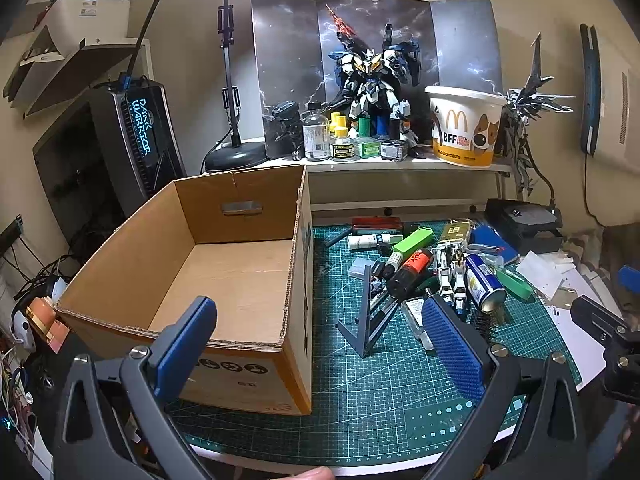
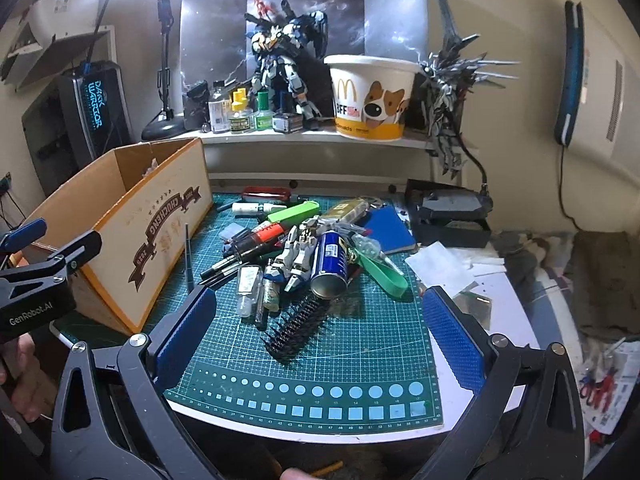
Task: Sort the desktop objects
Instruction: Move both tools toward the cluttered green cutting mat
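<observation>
Green cutting mat [image 2: 360,344] holds clutter pile [image 2: 296,248] beyond both gaping grippers.

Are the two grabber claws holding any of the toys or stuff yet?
No. The left gripper and the right gripper are both open with nothing between their fingers. The pile lies untouched on the green mat.

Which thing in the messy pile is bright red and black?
The fat marker lying in the middle of the pile, black with a red-orange label. The can beside it is blue, and the box behind it is green.
</observation>
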Available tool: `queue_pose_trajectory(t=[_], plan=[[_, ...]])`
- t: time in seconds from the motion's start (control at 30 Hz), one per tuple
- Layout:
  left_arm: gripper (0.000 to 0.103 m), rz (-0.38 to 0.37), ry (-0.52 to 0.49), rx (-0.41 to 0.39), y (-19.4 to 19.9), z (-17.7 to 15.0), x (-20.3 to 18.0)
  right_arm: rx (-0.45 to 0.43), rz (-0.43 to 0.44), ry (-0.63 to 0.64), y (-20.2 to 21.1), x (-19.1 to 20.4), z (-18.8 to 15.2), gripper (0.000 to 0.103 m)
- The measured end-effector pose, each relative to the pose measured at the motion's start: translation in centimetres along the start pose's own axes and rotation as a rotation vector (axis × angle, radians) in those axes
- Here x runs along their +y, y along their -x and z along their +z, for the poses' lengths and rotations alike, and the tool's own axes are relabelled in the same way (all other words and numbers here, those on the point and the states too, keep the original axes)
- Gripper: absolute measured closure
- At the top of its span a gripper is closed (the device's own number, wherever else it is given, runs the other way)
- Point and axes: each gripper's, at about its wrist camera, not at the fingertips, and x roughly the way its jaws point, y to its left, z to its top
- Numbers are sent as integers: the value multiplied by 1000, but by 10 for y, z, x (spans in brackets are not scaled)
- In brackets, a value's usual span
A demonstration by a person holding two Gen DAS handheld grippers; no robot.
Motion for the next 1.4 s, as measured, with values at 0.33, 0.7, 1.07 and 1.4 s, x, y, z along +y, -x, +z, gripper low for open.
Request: queue_pose_trajectory(t=[0.33, 0.7, 1.07, 1.4], plan=[[0, -73, -18, -23, 7, -1, -7, 11, 27, 3, -1, 0, 2, 0], [0, -174, -46, 5, 3, -2, -16, 1, 41, -7, 2, -5, 5, 2], [0, -326, -83, 48, -16, -19, -28, 32, 51, -17, -9, -32, 1, 40], [0, -355, -86, 98, -48, -32, -36, 124, 142, -83, -53, -57, -12, 40]])
